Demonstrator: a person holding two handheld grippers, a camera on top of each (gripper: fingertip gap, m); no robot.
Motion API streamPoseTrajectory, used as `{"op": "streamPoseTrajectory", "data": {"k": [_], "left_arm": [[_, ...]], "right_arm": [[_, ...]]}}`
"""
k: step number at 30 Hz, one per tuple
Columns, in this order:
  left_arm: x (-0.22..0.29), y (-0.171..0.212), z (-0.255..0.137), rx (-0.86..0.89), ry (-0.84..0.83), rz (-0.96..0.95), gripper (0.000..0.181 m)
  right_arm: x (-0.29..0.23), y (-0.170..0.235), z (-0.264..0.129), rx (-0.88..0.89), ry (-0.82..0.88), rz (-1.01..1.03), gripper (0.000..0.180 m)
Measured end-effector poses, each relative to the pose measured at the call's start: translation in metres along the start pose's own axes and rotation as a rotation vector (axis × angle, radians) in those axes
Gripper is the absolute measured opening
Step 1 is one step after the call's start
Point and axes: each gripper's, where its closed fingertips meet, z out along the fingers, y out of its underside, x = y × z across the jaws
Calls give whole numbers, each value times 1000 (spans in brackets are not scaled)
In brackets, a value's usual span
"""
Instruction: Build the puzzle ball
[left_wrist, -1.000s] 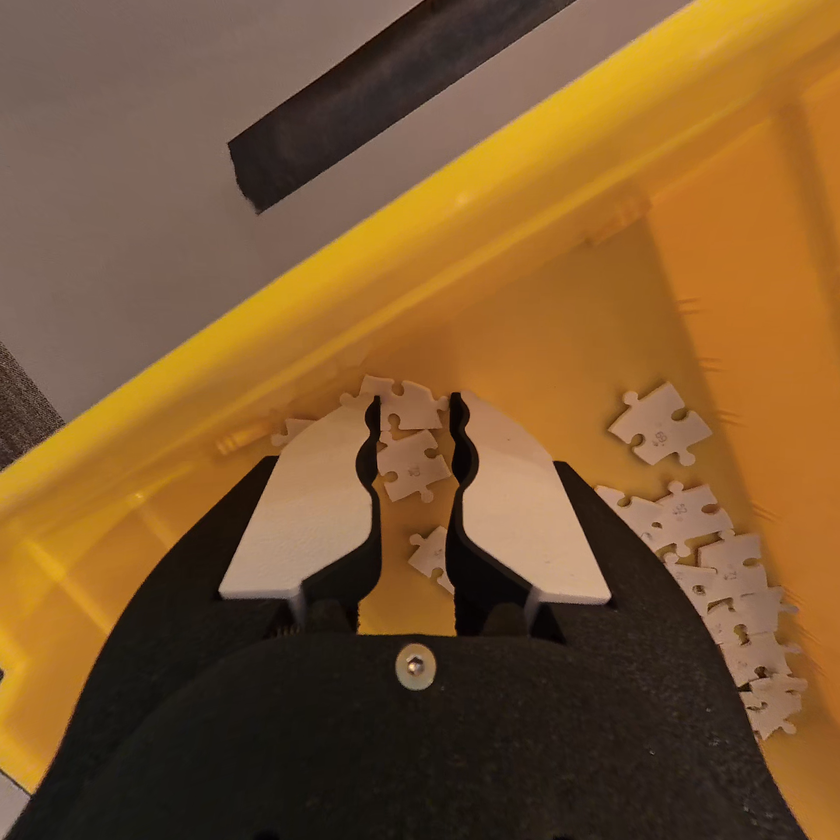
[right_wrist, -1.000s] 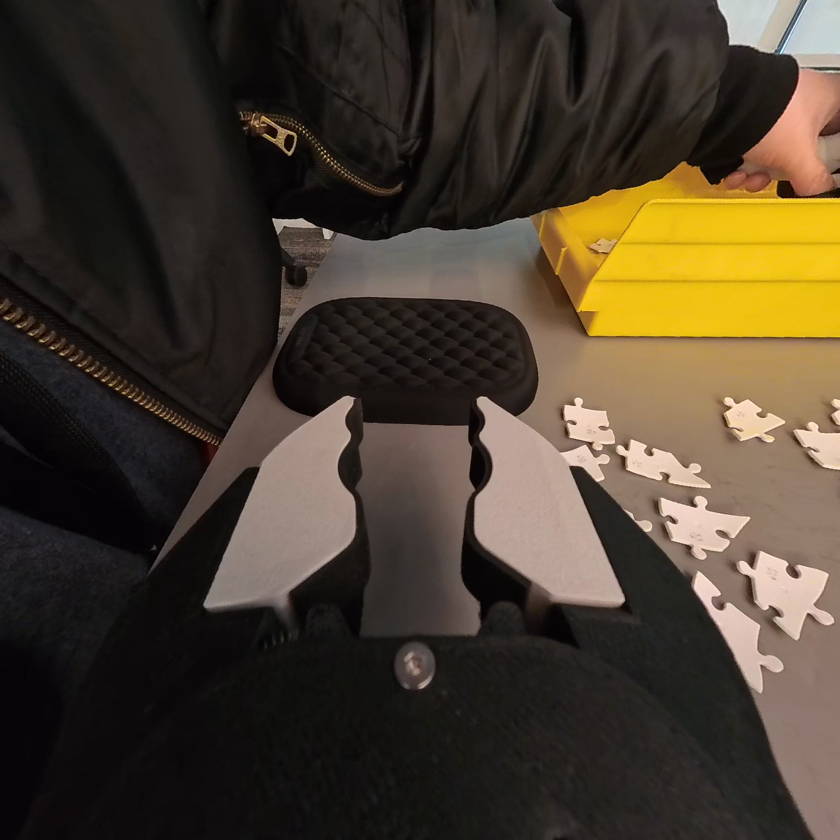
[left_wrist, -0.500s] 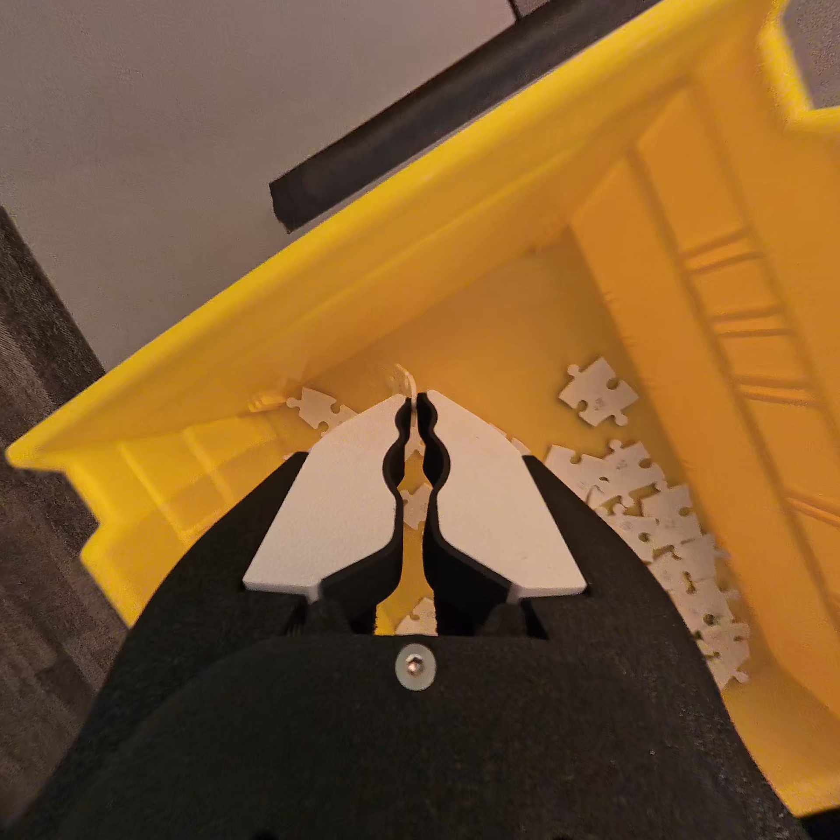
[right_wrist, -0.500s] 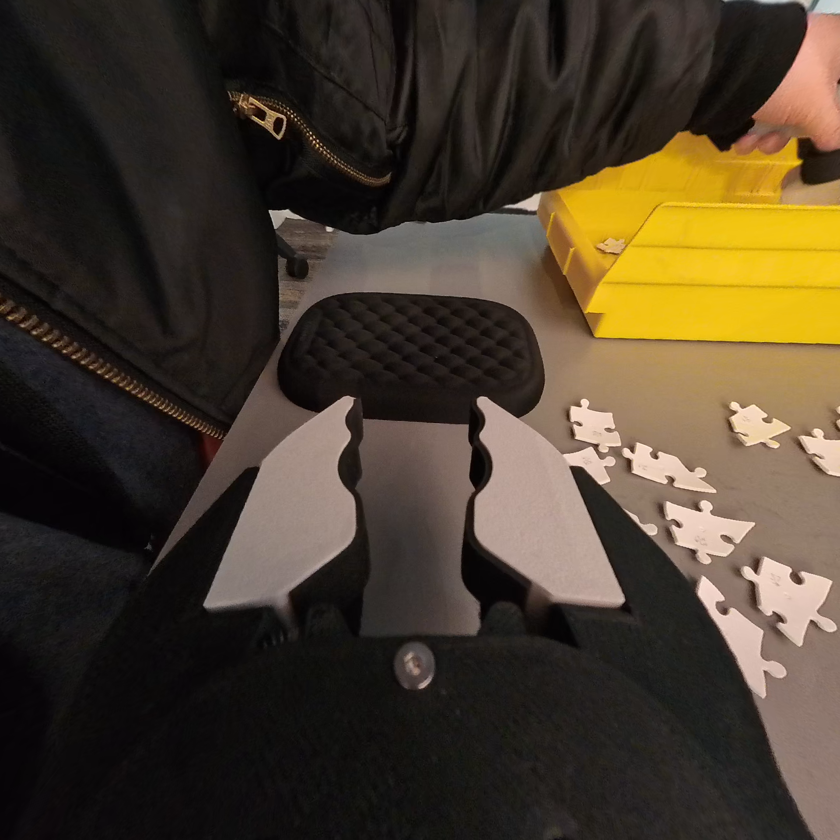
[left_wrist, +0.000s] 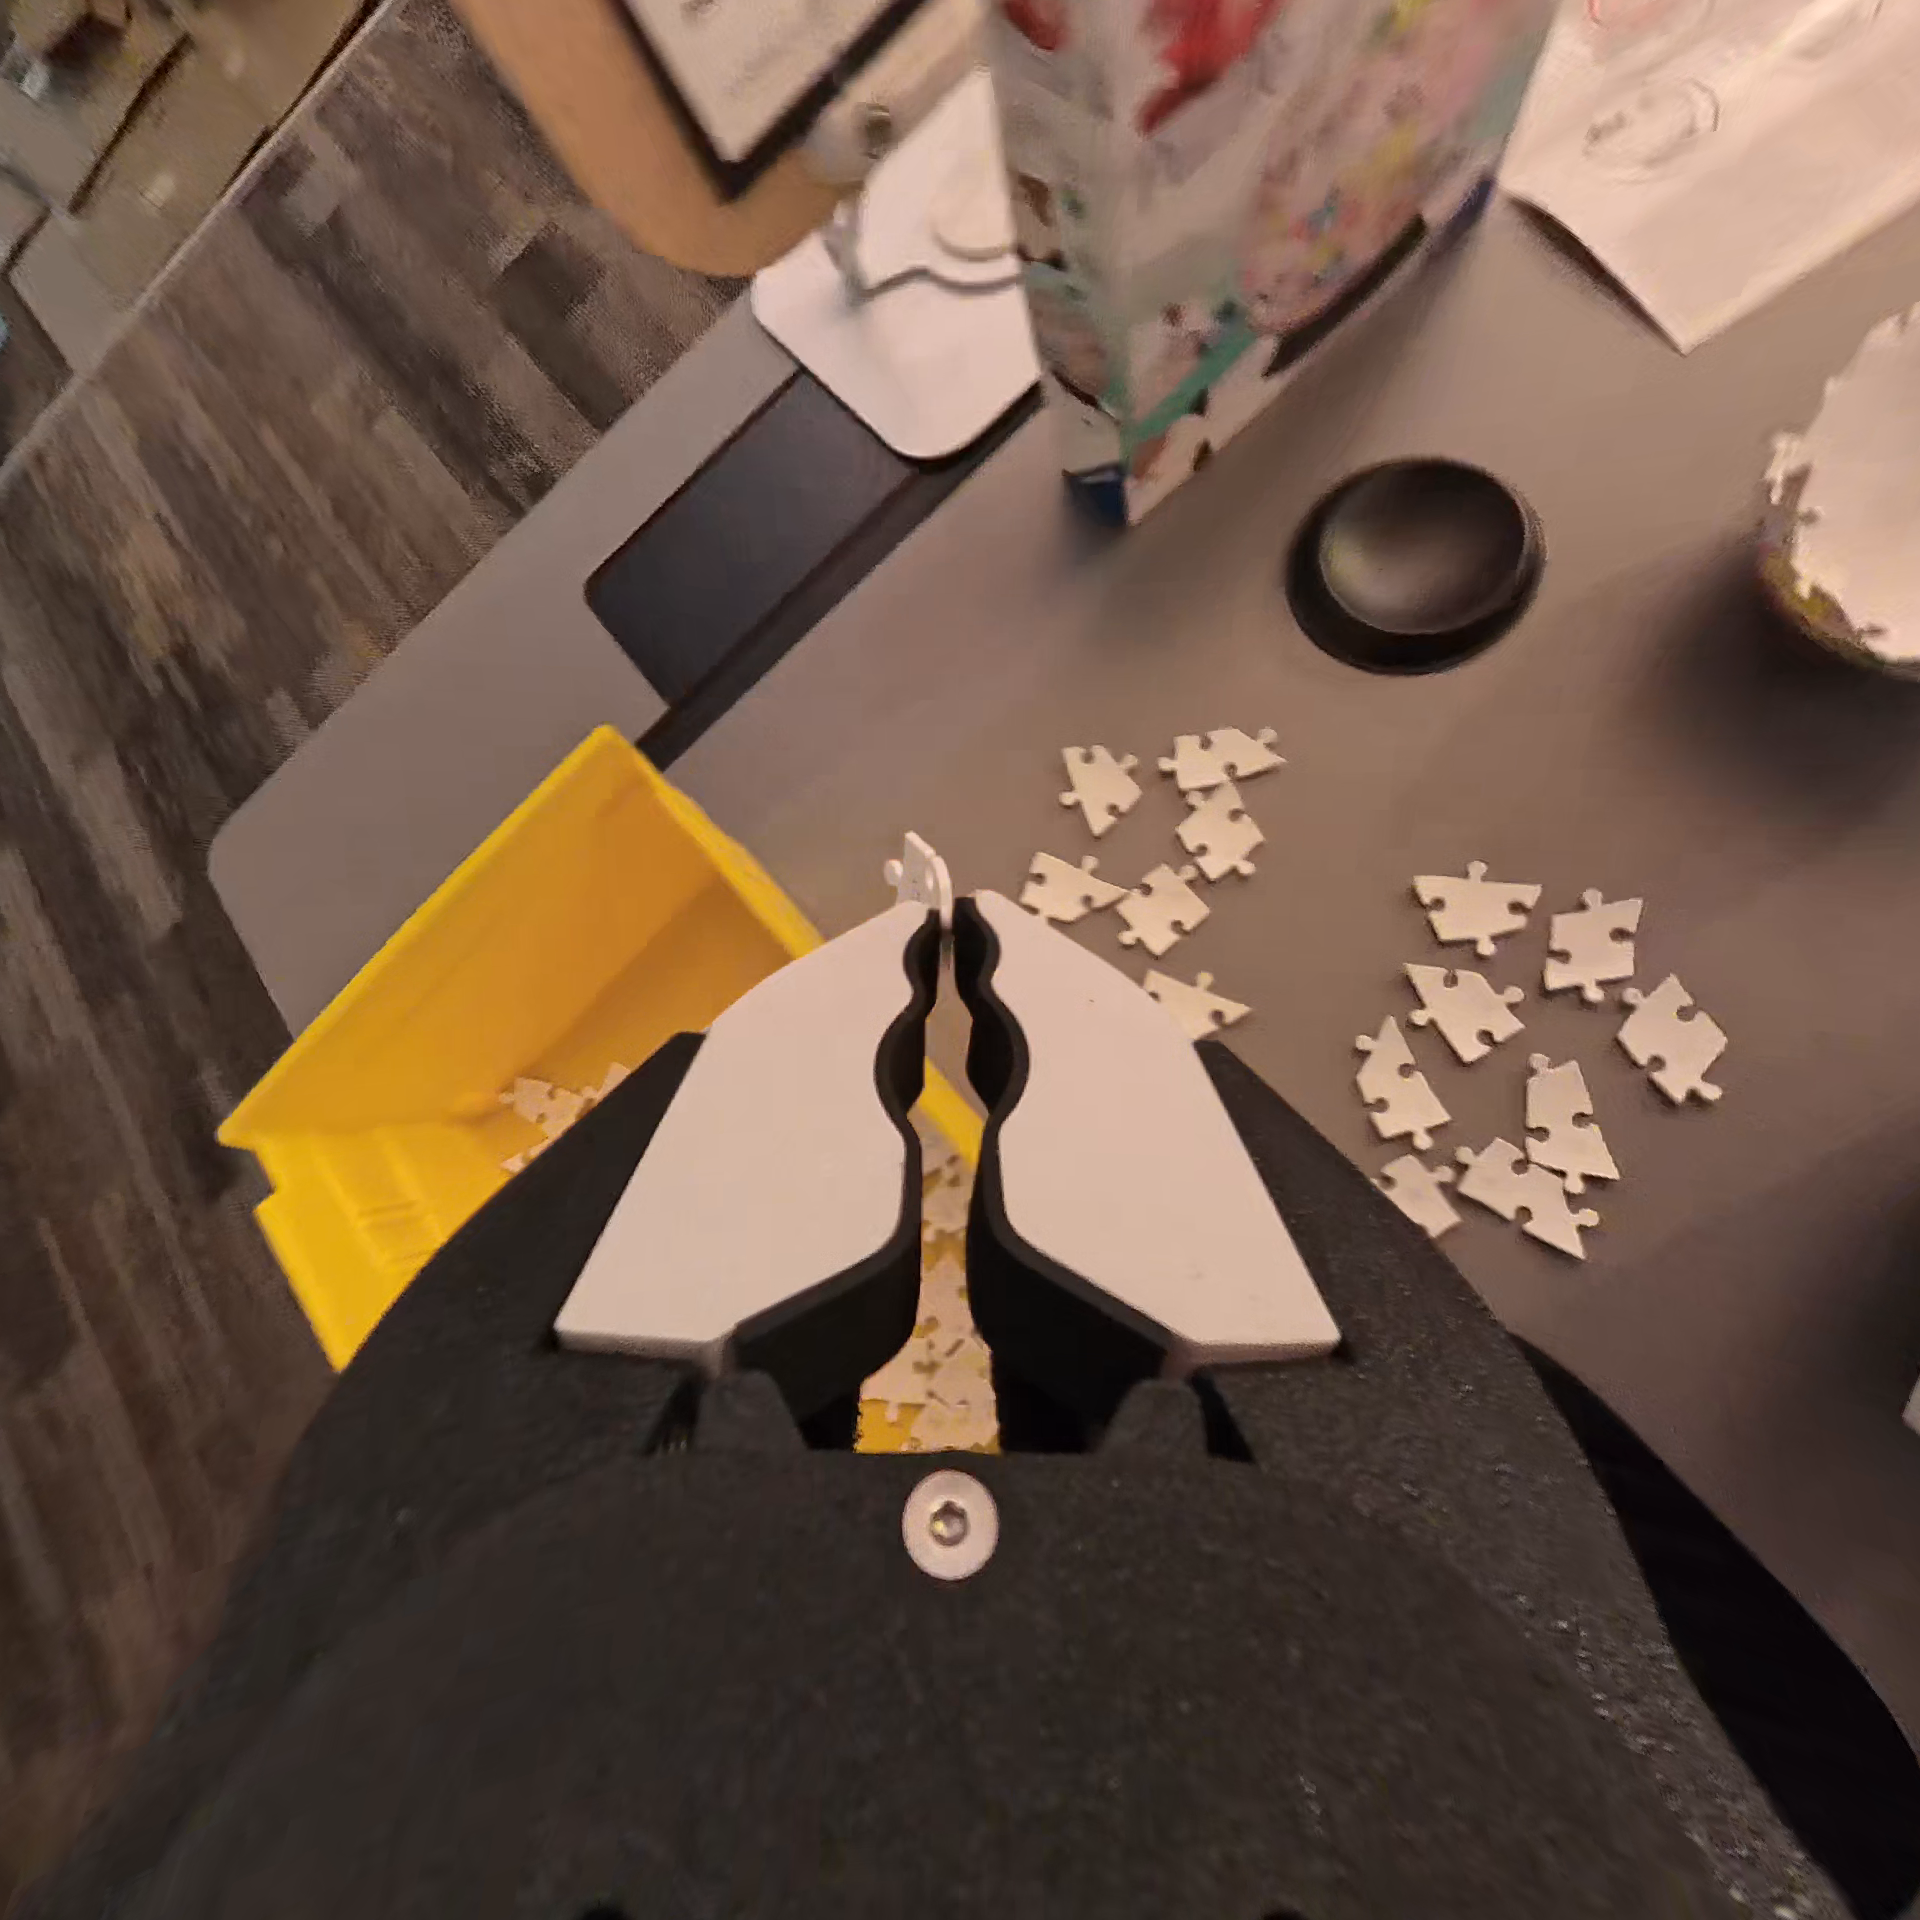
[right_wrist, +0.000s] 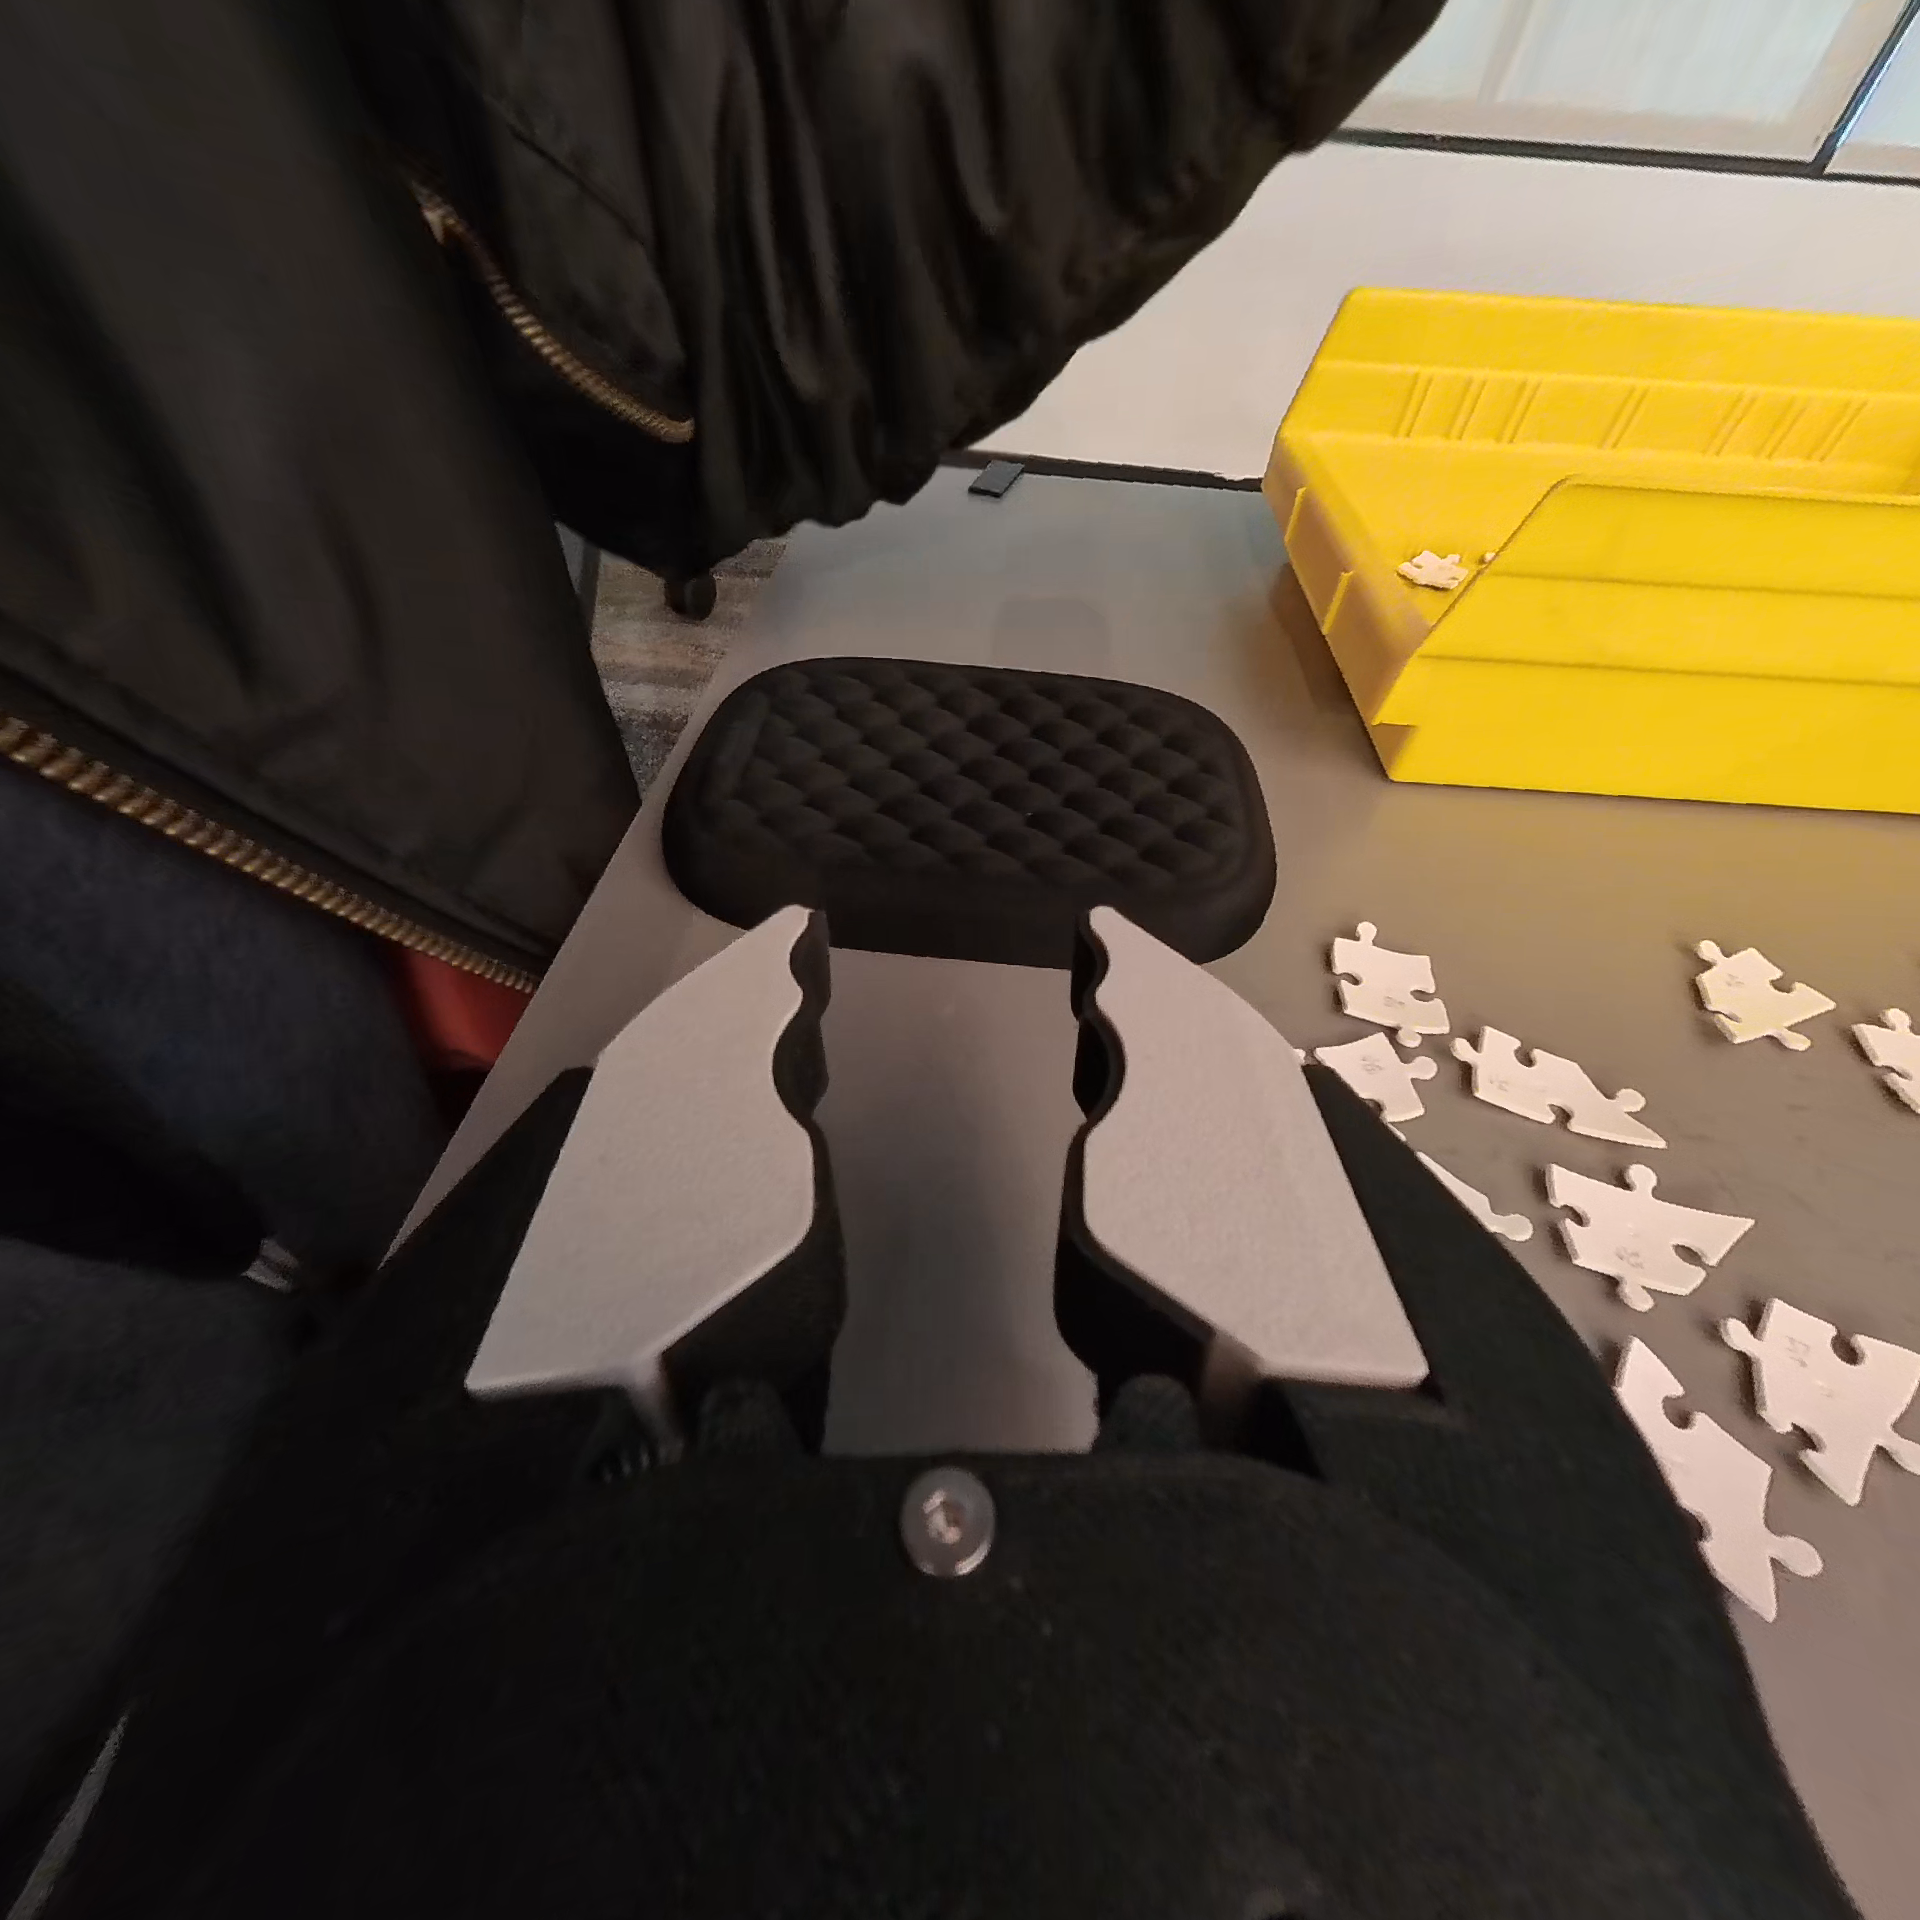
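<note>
Left claw (left_wrist: 951, 914) now clear above yellow bin (left_wrist: 540, 935), pinching puzzle piece (left_wrist: 925, 878); right claw (right_wrist: 951, 930) stays spread

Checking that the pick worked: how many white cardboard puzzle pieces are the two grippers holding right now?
1. A white cardboard puzzle piece is pinched edge-on at the tips of the left gripper, above the yellow plastic bin. The right gripper is open and empty; nothing looks hidden there.

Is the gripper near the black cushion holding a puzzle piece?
No, the right gripper is open, with only bare table between its fingers, in front of the cushion.
</note>
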Motion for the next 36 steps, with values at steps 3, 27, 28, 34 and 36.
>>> {"op": "streamPoseTrajectory", "data": {"k": [3,27,28,34,36], "left_arm": [[33,19,28,-140,-80,72,2],[41,101,129,-572,-178,-10,3],[43,102,130,-577,-167,-14,4],[49,110,136,-603,-132,-39,6],[51,113,136,-617,-110,-61,19]], "right_arm": [[-2,0,0,1,-3,-3,46],[-9,0,0,-16,-15,-31,46],[-10,1,0,-18,-16,-31,46],[-10,1,0,-18,-16,-29,46],[-10,1,0,-21,-15,-30,46]]}}
